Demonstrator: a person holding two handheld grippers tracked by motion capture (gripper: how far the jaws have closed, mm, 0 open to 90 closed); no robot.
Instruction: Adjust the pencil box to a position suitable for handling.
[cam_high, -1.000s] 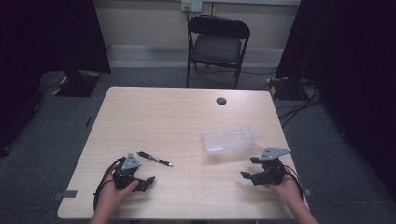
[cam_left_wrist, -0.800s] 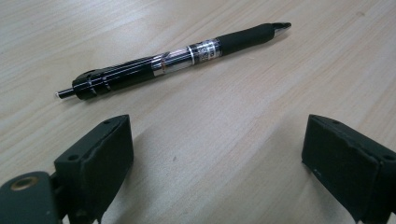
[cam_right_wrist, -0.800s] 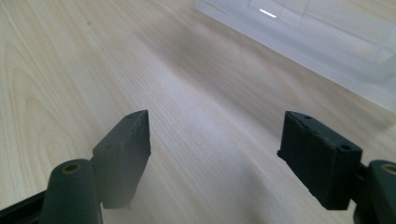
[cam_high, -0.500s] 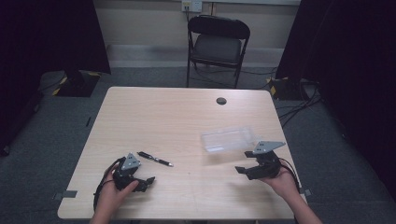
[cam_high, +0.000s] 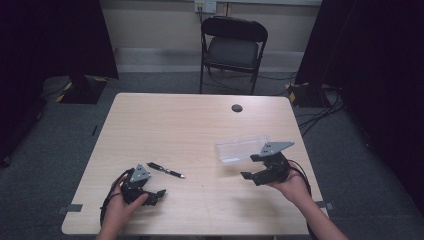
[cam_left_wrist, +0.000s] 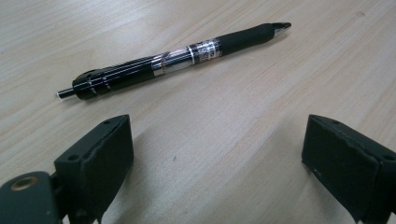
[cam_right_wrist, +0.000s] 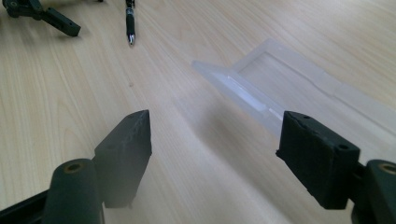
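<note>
High view sets the left gripper (cam_high: 150, 192) low on the near left of the counter (cam_high: 165, 125), resting in the person's hand, with a black pen (cam_high: 166, 170) lying just ahead of it and slightly toward the middle. From the left gripper view the jaws stand wide apart and empty, and the pen (cam_left_wrist: 177, 56) lies crosswise beyond them, its long axis running nearly parallel to the line between the two jaws, tip toward that view's right and clicker end toward its left. That is the relation the coming grasp seems to turn on: a straight push forward would bring the pen's barrel across the gap, not into it, so the hand would probably have to turn until the jaws straddle the barrel. The right gripper (cam_high: 262, 172) hangs above the near right of the counter, also spread open and holding nothing. A clear plastic case (cam_high: 240, 148) lies just ahead of it and a little to its left; in the right gripper view the case (cam_right_wrist: 280, 79) sits beyond the far-side jaw, its long edge running diagonally away. The left gripper is plainly the nearer one to the pen, the right the nearer to the case. A folding chair (cam_high: 232, 47) stands beyond the counter's far edge.
</note>
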